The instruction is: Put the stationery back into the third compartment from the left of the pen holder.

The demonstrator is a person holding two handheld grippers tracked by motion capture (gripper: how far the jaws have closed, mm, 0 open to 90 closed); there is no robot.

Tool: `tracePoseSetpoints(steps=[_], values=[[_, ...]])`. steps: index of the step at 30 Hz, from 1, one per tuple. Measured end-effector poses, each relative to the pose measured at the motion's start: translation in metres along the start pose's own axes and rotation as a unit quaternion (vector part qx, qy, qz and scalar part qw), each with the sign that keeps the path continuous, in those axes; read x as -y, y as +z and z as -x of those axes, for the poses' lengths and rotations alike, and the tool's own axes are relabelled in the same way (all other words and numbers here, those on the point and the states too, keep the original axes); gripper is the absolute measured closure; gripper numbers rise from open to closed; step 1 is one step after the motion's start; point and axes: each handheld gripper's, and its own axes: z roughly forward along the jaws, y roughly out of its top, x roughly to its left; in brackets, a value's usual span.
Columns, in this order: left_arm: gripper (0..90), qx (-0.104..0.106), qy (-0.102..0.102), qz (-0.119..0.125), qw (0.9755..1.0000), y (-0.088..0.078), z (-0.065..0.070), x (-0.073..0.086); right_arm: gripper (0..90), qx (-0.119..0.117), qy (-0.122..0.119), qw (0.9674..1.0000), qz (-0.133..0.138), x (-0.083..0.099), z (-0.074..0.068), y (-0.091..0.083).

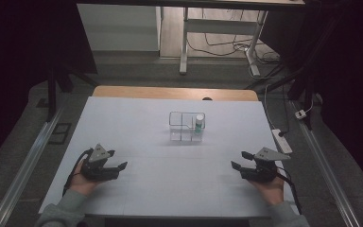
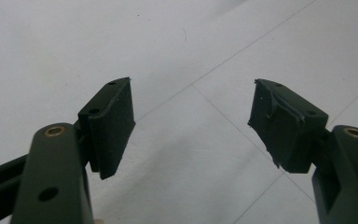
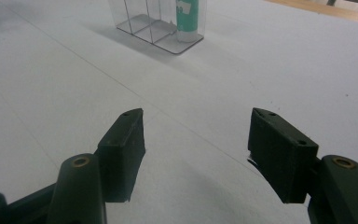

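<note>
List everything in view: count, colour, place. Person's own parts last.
organiser: 1, clear plastic with compartments, middle of the sheet, towards its far edge.
bottle: 1, green with a white cap, upright in the organiser's right-hand compartment.
sheet: 1, white, covers most of the table.
table: 1, wood, a strip shows beyond the sheet's far edge.
power strip: 1, white, on the floor right of the table.
desk frame: 1, white legs, beyond the table, cables on the floor around it.
left gripper: 1, black, near left of the sheet, open, nothing between the jaws.
right gripper: 1, black, near right of the sheet, open, nothing between the jaws.
sleeves: 2, grey, bottom edge.
</note>
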Motion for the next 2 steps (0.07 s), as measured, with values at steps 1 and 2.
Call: tracePoseSetpoints(steps=[1,2], values=[[29.9,0.0,0.0,0.0,1.0,0.0001,0.0002,0.0,35.7,-0.002,0.0,1.0,0.001,-0.0001,0.0001,-0.0004],[29.9,0.0,0.0,0.0,1.0,0.0002,0.0004,0.0,35.7,-0.002,0.001,1.0,0.002,-0.0003,0.0001,-0.0006]])
